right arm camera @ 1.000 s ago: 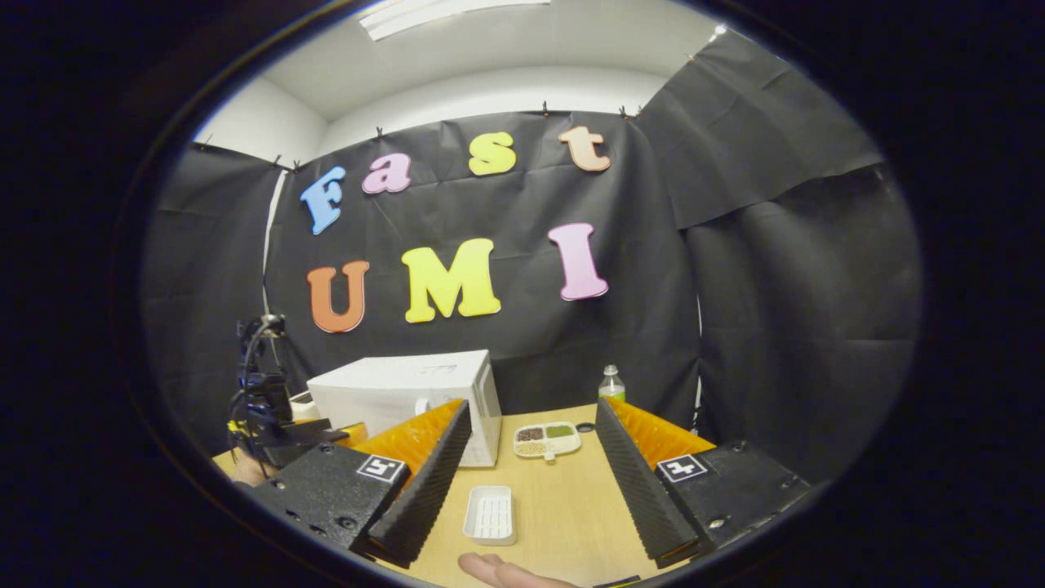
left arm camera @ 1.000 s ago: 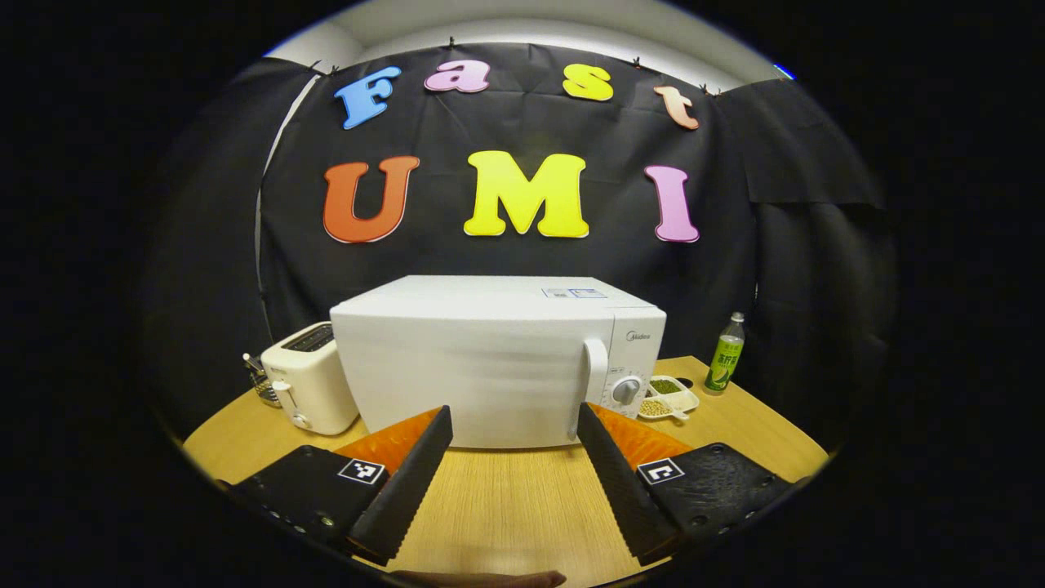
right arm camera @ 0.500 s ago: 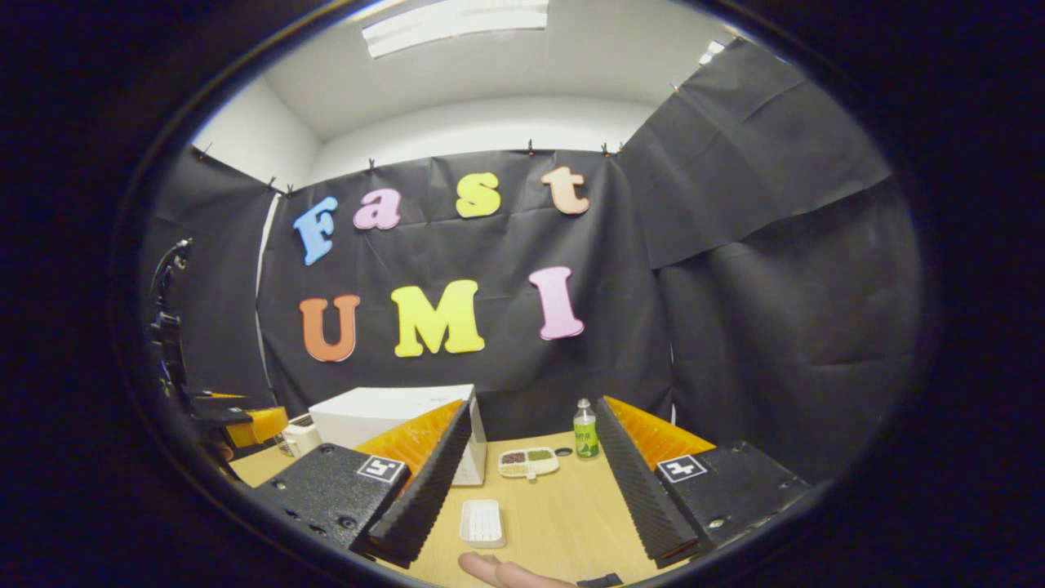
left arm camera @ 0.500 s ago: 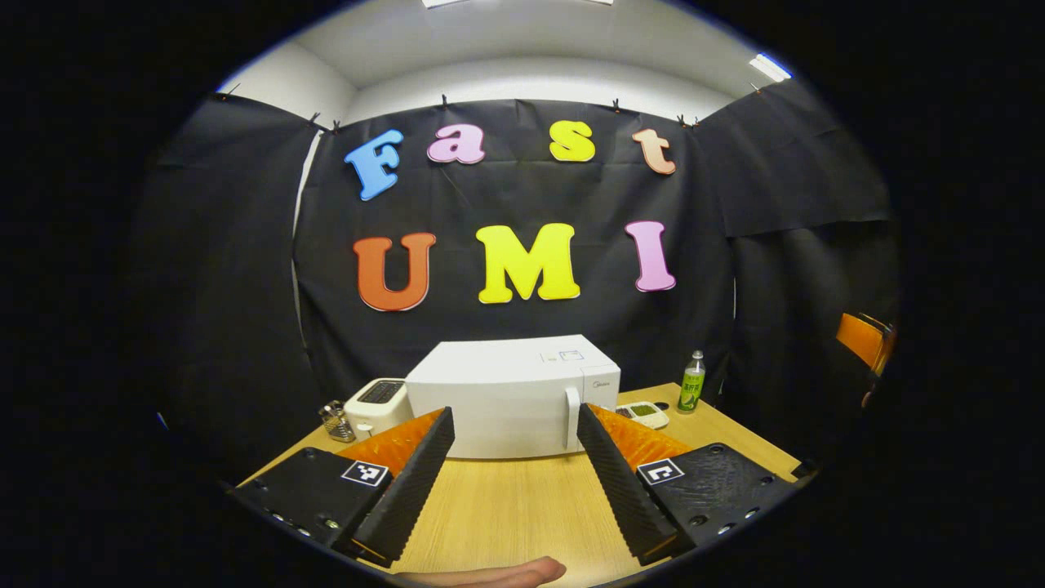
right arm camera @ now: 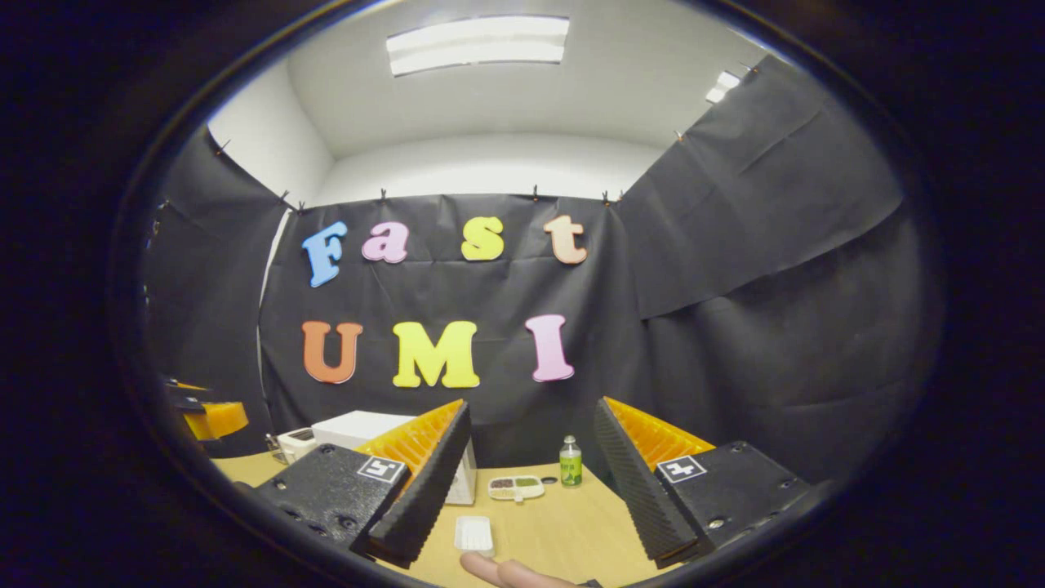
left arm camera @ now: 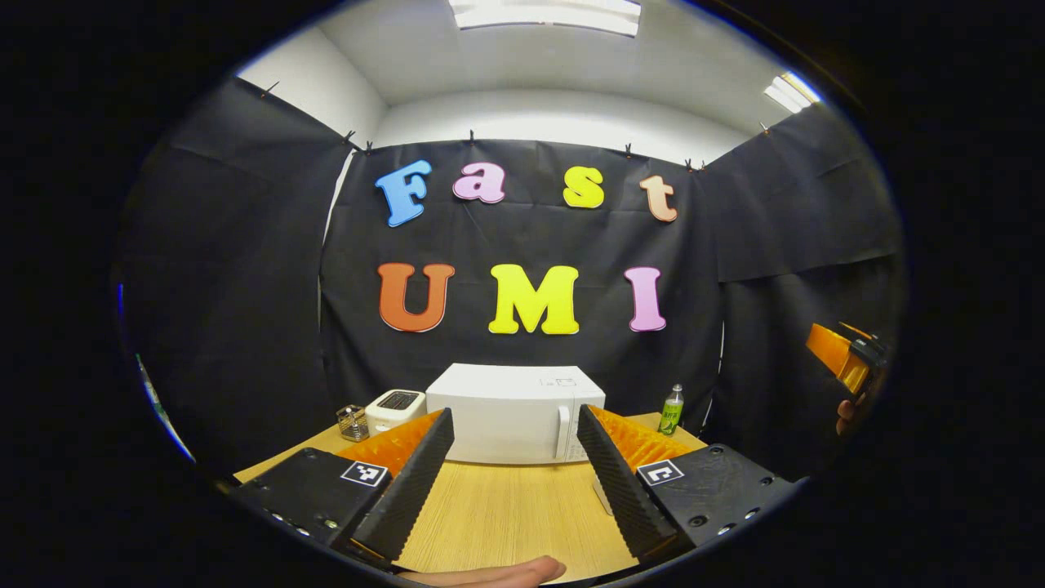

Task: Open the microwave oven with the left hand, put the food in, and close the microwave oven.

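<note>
The white microwave [left arm camera: 514, 412] stands shut at the back of the wooden table [left arm camera: 506, 514], its handle [left arm camera: 562, 431] on the right side of the door. My left gripper [left arm camera: 514, 416] is open and empty, well back from the microwave and facing it. In the right gripper view the microwave [right arm camera: 359, 426] sits far left, partly behind a finger. A small white food tray [right arm camera: 474, 535] lies on the table near my right gripper [right arm camera: 531, 406], which is open and empty above the table's near part.
A toaster [left arm camera: 394, 408] and a wire basket [left arm camera: 353, 422] stand left of the microwave. A green bottle [right arm camera: 571, 471] and a divided dish of grains [right arm camera: 516, 487] are to its right. Black cloth walls close in the booth.
Both grippers have drawn back from the table and risen. The microwave and the tray look smaller and farther off. Both stay open; the microwave door stays shut.
</note>
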Motion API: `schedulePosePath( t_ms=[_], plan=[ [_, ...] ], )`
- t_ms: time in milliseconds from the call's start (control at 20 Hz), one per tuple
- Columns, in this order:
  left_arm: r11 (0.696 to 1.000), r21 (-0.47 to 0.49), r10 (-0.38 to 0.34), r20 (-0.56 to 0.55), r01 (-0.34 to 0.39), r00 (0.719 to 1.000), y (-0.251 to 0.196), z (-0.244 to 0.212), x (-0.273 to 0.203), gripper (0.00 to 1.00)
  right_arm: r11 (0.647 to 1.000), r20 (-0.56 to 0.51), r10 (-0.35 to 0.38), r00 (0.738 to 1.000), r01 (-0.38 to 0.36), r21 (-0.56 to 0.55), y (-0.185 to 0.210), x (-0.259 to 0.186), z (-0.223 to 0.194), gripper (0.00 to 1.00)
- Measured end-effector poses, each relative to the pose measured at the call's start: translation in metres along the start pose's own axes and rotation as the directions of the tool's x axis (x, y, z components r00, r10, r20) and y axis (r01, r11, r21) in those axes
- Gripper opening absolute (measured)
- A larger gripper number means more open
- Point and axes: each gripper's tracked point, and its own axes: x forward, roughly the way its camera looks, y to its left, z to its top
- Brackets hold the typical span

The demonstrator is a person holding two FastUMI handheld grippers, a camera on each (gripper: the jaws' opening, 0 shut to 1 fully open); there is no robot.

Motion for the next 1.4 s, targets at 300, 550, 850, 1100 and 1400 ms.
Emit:
schedulePosePath(
  t_ms=[300,550,850,1100,1400],
  plan=[
    [1.000,0.016,0.013,-0.021,-0.012,1.000,0.007,-0.012,-0.006,0.95,0.999,-0.031,-0.031,0.999,0.031,-0.011,-0.005,0.000,-0.012,0.97],
    [1.000,0.018,0.014,-0.014,-0.014,1.000,0.012,-0.011,-0.011,0.95,1.000,-0.037,-0.020,0.999,0.020,0.007,0.000,-0.001,-0.016,0.97],
    [1.000,0.029,0.010,-0.012,-0.010,1.000,0.012,-0.012,-0.012,0.95,1.000,-0.034,-0.004,0.999,0.003,-0.001,0.002,-0.004,-0.018,0.97],
    [0.999,0.052,0.012,-0.010,-0.011,1.000,0.006,-0.014,-0.013,0.95,0.998,-0.039,0.029,0.999,-0.031,-0.046,0.012,-0.006,-0.027,0.97],
    [0.998,0.064,0.001,-0.009,0.000,1.000,-0.002,-0.016,-0.014,0.95,0.994,-0.046,0.067,0.997,-0.070,-0.080,0.030,-0.008,-0.029,0.97]
  ],
)
